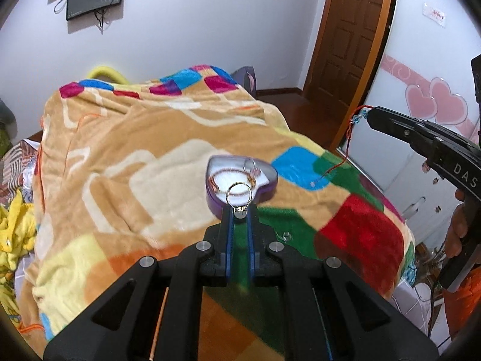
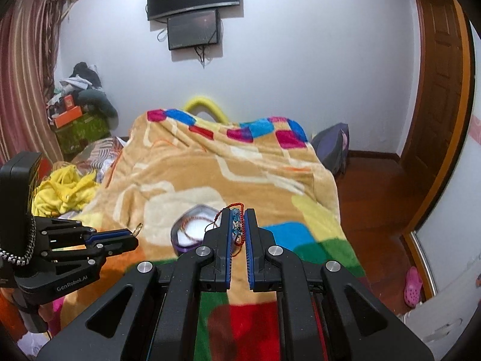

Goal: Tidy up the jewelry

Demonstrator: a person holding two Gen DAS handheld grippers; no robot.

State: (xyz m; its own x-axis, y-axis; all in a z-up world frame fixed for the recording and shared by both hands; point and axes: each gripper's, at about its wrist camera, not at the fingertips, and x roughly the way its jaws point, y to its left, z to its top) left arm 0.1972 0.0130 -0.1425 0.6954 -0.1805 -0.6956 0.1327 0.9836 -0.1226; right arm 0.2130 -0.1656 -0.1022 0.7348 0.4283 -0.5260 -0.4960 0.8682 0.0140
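Left wrist view shows the left hand-held gripper (image 1: 240,210) pinching a silver ring (image 1: 239,194) over the purple heart-shaped box (image 1: 240,180) on the blanket-covered bed (image 1: 150,150). Right hand-held gripper (image 2: 239,225) pinches a red string bracelet (image 2: 236,224), raised beside the box.

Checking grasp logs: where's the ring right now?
The ring is pinched at the tips of the left gripper, held in front of the heart-shaped box on the blanket; the right wrist view shows it left of the box.
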